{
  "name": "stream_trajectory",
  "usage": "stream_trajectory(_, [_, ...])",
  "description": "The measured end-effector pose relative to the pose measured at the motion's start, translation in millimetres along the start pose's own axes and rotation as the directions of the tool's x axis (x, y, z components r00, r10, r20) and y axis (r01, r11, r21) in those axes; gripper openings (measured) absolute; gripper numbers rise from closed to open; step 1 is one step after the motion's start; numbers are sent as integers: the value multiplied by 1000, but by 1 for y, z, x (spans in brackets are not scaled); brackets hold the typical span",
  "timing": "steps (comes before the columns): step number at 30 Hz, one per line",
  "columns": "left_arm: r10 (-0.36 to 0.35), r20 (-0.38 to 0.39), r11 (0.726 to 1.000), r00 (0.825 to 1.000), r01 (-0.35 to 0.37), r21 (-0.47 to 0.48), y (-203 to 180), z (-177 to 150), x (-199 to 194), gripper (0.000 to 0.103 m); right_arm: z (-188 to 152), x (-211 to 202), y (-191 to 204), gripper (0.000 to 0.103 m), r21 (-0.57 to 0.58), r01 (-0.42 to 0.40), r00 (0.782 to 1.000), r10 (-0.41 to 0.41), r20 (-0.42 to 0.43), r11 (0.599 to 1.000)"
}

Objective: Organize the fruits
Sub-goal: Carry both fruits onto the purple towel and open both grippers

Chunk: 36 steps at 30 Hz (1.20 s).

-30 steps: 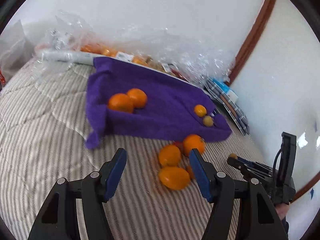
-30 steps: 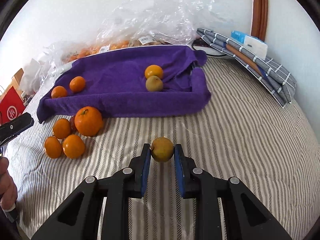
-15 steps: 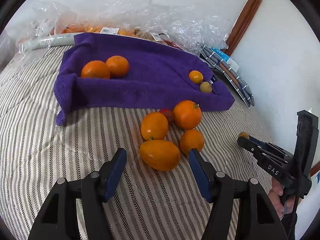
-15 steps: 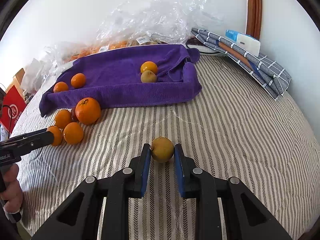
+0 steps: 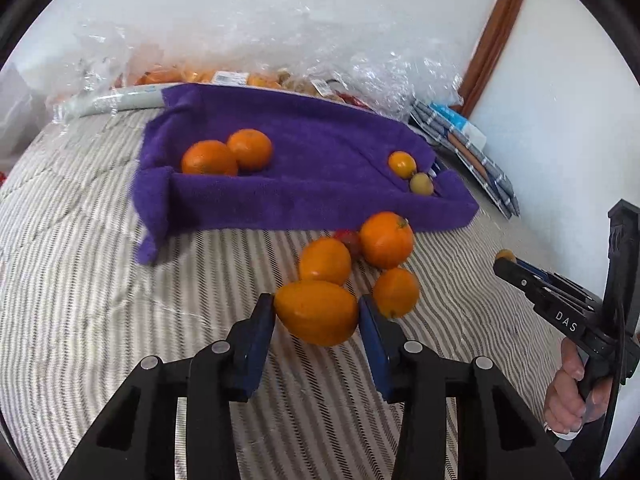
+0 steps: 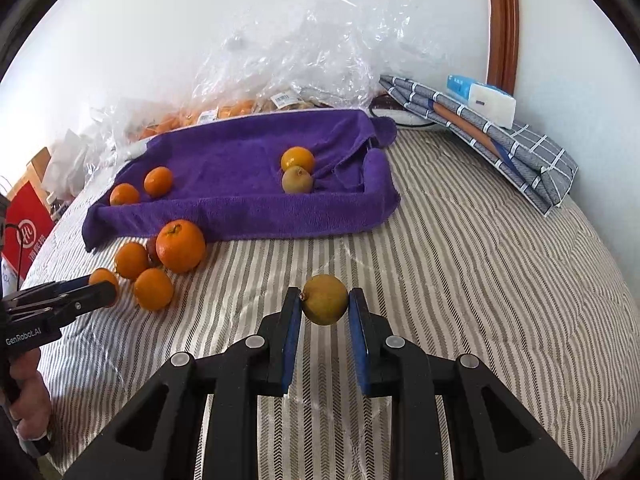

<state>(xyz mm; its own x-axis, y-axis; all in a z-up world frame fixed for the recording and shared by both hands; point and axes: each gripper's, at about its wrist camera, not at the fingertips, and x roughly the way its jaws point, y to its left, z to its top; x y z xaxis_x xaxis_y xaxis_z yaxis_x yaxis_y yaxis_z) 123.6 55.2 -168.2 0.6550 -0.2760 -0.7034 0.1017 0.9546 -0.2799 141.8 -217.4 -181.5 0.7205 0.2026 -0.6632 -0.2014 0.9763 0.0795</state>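
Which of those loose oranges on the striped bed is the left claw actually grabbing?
The long oval orange, nearest the camera: it sits between the left gripper's blue pads, which have just been closing. The rounder oranges behind lie untouched.

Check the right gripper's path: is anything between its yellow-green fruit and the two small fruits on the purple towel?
Nothing visible blocks it. The right gripper holds the yellow-green fruit over bare striped bedding. Only the purple towel's raised front fold lies before the small fruit pair. The loose oranges sit well left.
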Motion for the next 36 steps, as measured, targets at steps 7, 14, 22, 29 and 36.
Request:
stream_trajectory(7, [52,97,998,994,-48,-44,16,35,-20,41,33,-8,-2,24,1,12,997,-12,74,1000])
stream_trajectory(14, [55,142,993,988,-38,-116,23,79,-5,41,79,-3,-6,24,19,-2,990,-1,139,1000])
stream_trajectory(22, [90,137,985,987,-68,-156,18,100,37,41,111,40,-5,24,4,-28,995,28,97,1000])
stream_trajectory(29, [52,93,991,994,-41,-126,19,91,55,41,97,74,-9,24,35,-52,998,51,39,998])
stream_trajectory(36, [44,68,989,997,-34,-143,23,90,61,41,93,80,-12,24,38,-62,998,61,18,997])
